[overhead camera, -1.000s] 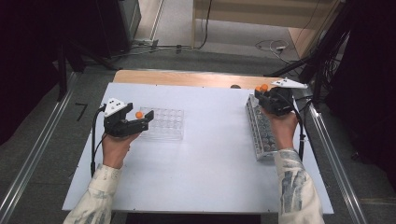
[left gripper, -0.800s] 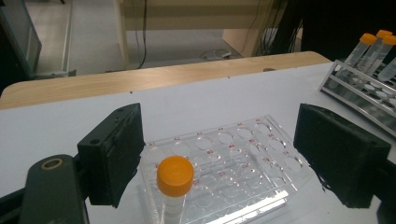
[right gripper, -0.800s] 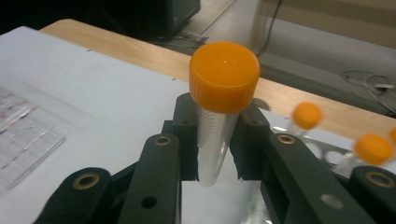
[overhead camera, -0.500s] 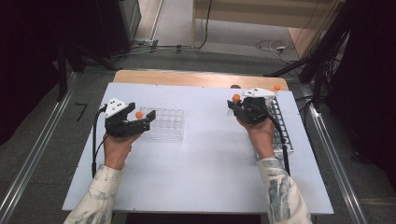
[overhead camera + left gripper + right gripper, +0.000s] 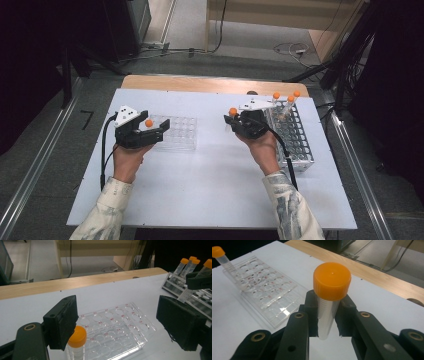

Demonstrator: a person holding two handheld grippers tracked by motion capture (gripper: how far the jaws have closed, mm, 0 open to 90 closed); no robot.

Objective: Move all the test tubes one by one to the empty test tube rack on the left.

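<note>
Orange-capped clear plastic tube [image 5: 329,297] stands upright between the black jaws of the right hand-held gripper [image 5: 327,316], which are clamped on its body just below the cap. In the high view this tube [image 5: 232,114] and right hand-held gripper [image 5: 241,124] sit right of centre of the frame, above the white bench [image 5: 210,170], just left of a metal wire rack [image 5: 296,140]. Three more orange-capped tubes [image 5: 285,102] stand tilted in the far end of that rack, toward the upper right of the frame.

The left hand-held gripper [image 5: 142,132] is in the left half of the high view, with its jaws standing wide apart. A second orange-capped clear tube [image 5: 76,342] stands close against the inner face of one jaw in the left gripper view, at the lower left of the frame; whether the pad presses on it cannot be told, and the other jaw is well clear of it. Just beyond lies a clear plastic well plate [image 5: 117,327] with rows of round wells and small red labels, flat on the bench. In the high view the plate [image 5: 175,131] is left of centre, just beside the left gripper's jaws.

A strip of light wood [image 5: 210,85] runs along the far edge of the bench. The person's patterned sleeves [image 5: 290,205] enter from the bottom of the frame.
</note>
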